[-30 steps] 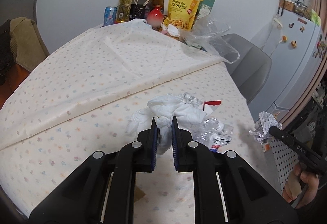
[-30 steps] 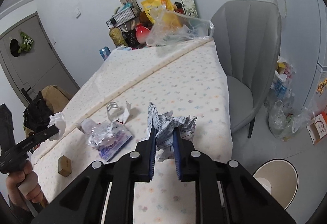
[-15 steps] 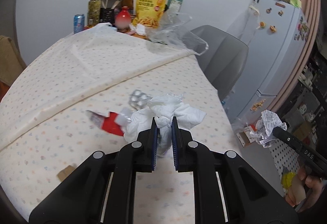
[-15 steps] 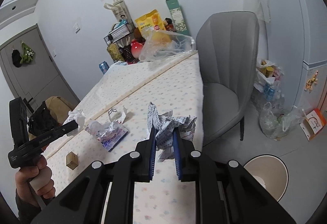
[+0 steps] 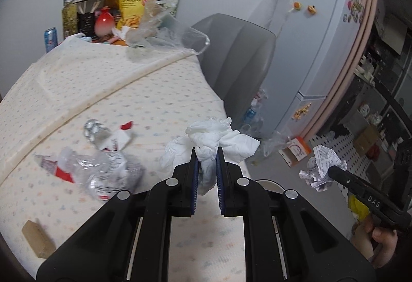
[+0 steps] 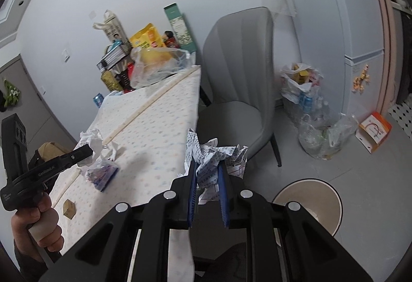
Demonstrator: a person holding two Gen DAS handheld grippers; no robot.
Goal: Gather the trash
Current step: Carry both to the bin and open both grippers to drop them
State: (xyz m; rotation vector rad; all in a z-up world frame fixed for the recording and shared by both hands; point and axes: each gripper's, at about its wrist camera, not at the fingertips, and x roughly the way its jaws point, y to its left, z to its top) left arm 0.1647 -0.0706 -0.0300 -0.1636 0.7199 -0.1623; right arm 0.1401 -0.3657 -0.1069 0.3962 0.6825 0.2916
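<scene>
My left gripper (image 5: 206, 155) is shut on a crumpled white tissue (image 5: 219, 136) and holds it above the table's right edge. My right gripper (image 6: 207, 168) is shut on a crumpled printed receipt (image 6: 215, 157), held off the table over the floor; it also shows in the left wrist view (image 5: 320, 166). A round beige trash bin (image 6: 312, 201) stands on the floor below and right of the right gripper. Crumpled plastic wrappers (image 5: 103, 168) and a foil blister pack (image 5: 92, 127) lie on the tablecloth (image 5: 77, 91).
A small brown cardboard box (image 5: 37, 238) lies near the table's front edge. A grey chair (image 6: 239, 70) stands by the table's far right. Snacks, bottles and a clear plastic bag (image 5: 164, 34) crowd the far end. Trash bags (image 6: 309, 112) sit by the fridge (image 5: 322, 50).
Both grippers have swung right toward the table's edge with their loads. The right gripper now hangs off the table and the bin is larger in its view.
</scene>
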